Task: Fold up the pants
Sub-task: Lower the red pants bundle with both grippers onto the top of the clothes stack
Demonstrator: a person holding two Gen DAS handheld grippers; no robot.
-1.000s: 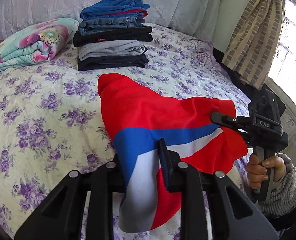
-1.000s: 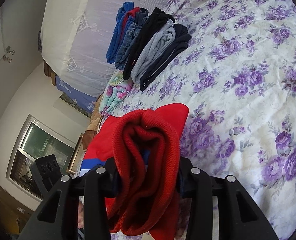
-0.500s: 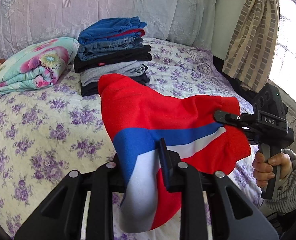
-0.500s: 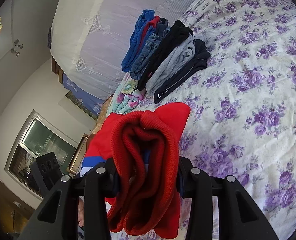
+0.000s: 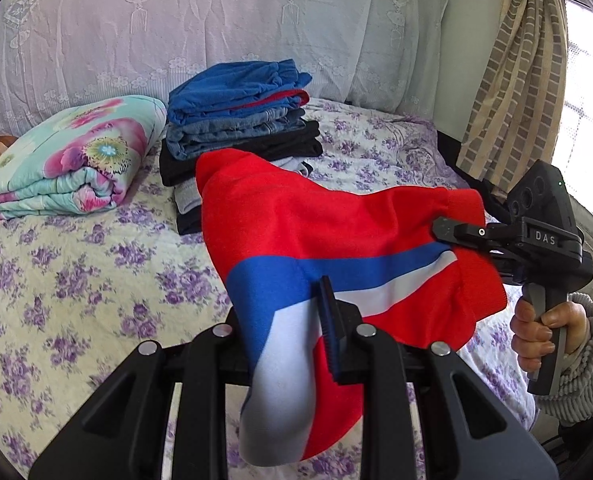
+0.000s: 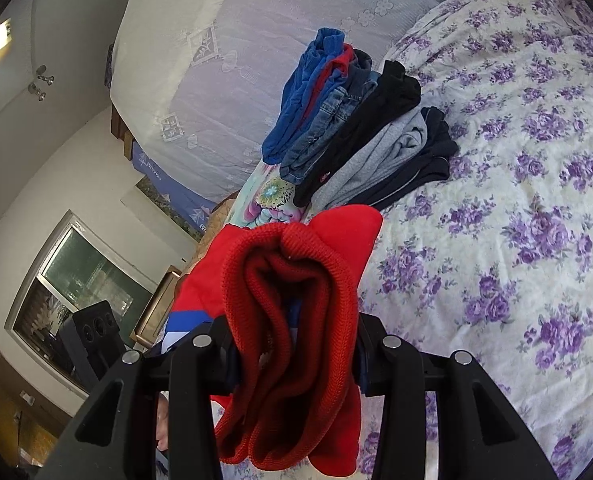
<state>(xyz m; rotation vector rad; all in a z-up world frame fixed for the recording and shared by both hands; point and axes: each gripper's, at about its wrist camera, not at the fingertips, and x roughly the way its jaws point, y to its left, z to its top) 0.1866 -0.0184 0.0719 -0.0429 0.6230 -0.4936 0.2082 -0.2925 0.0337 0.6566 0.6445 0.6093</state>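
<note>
I am holding the red pants (image 5: pixel 316 224) up in the air over the bed (image 5: pixel 76 280). They look folded up small already, with a blue stripe and a white stripe across the side I can see from the left camera.

My left gripper (image 5: pixel 296 332) has its jaws squeezed on the striped end of the pants. The cloth hangs down between the jaws and out below them. My right gripper (image 6: pixel 292 344) has its jaws squeezed on the other end, where the thick knitted band is bunched into a fat roll (so those jaws sit wider, because the wad of cloth is thick). In the left camera I can see the right gripper (image 5: pixel 452 236) from the side, biting the edge of the pants, with a hand (image 5: pixel 548 332) around its handle.

None of the pants touch the bed as far as I can see. They hang between my two grippers.

At the back of the bed there is a pile of folded clothes (image 5: pixel 240 120), blue on top, then jeans, black and grey. Beside it lies a folded flowery quilt (image 5: pixel 68 160).

I think most of the folding is done. What is left, I guess, is to carry the pants over and lay them flat on top of the pile, then let go with both grippers. I cannot tell if one more fold is needed.
</note>
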